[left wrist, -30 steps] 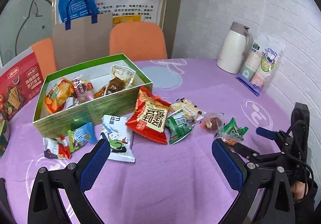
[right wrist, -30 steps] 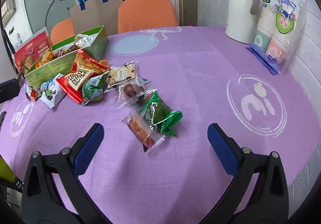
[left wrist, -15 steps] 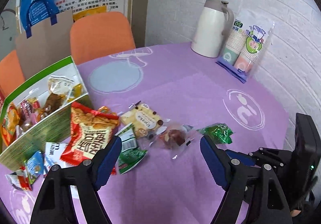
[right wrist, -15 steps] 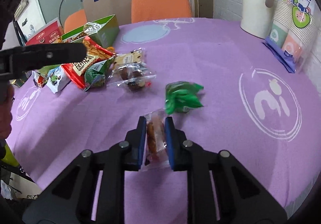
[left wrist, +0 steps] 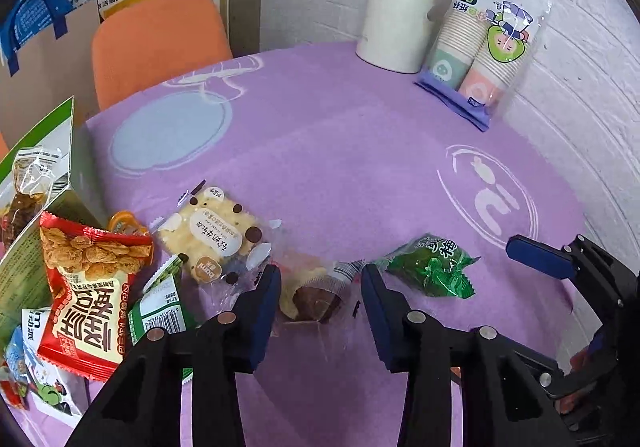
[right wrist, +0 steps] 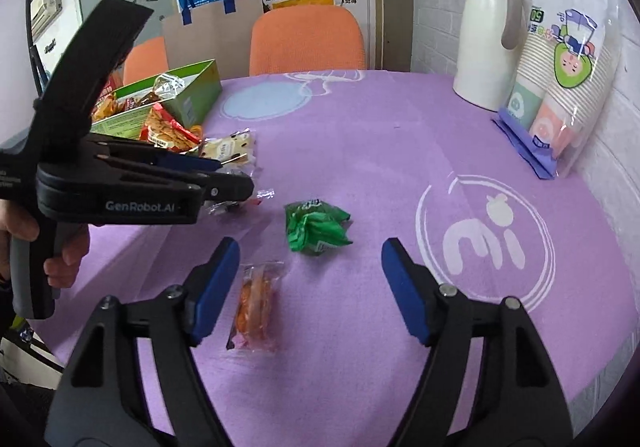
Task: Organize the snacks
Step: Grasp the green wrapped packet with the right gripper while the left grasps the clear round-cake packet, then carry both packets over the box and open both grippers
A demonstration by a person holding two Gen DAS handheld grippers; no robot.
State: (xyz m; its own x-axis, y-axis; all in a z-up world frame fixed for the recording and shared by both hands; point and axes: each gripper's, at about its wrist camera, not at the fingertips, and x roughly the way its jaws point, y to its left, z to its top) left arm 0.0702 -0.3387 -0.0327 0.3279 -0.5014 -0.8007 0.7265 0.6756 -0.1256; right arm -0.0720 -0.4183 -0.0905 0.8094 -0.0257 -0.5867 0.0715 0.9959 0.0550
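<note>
My left claw point(left wrist: 320, 279) straddles the clear-wrapped brown snack point(left wrist: 310, 297), jaws part-open, gripping nothing; right claw point(right wrist: 310, 283) wide, empty. Next I squeeze, then carry to the green box point(right wrist: 188, 95).

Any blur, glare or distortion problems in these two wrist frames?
Left wrist: strong fisheye bending at the edges, glare on the clear-wrapped snack between the left gripper fingers. Right wrist: same bending, orange snack sharp, glare on the cup sleeve.
</note>
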